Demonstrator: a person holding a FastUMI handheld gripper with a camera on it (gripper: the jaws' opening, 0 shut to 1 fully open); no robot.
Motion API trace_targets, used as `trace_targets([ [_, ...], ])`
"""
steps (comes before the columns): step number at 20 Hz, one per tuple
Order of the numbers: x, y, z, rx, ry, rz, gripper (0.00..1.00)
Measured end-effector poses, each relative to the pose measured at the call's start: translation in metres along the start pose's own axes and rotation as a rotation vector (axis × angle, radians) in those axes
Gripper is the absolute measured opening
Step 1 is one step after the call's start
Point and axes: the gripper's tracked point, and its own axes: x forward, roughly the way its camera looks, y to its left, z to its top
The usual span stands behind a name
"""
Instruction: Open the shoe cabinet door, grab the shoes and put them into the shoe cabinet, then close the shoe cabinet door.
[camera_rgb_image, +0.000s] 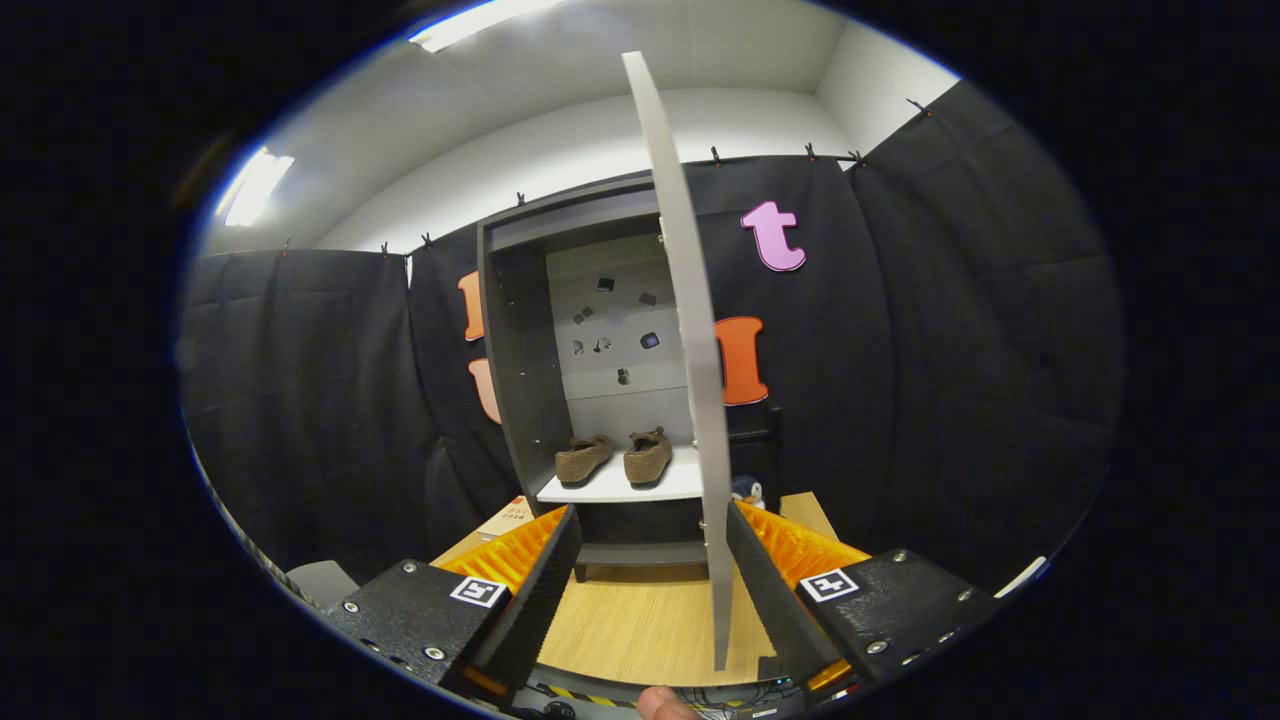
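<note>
The dark shoe cabinet (515, 380) stands straight ahead with its door (690, 330) swung out towards me, seen edge-on. Two brown shoes sit side by side on the white shelf (610, 492) inside: the left shoe (583, 459) and the right shoe (648, 457). My gripper (652, 515) is open and wide. The door's lower edge hangs between the fingers, close to the right finger (775, 590) and well apart from the left finger (535, 590). Neither finger presses on the door. The shoes lie beyond the fingertips.
A light wooden surface (640, 620) runs from under the fingers to the cabinet's foot. A small penguin toy (746, 490) sits just right of the door's base, and a flat box (510, 518) lies left of the cabinet. A person's thumb (665, 706) shows below the gripper.
</note>
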Motion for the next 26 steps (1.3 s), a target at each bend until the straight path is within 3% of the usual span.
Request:
trace_targets([
  [6, 0.010, -0.061, 0.002, 0.033, -0.020, -0.007, 0.92],
  [11, 0.037, -0.073, -0.001, 0.034, -0.008, -0.003, 0.92],
  [17, 0.043, -0.045, -0.004, 0.043, 0.018, 0.023, 0.90],
  [26, 0.060, 0.039, -0.015, 0.022, 0.060, 0.027, 0.90],
])
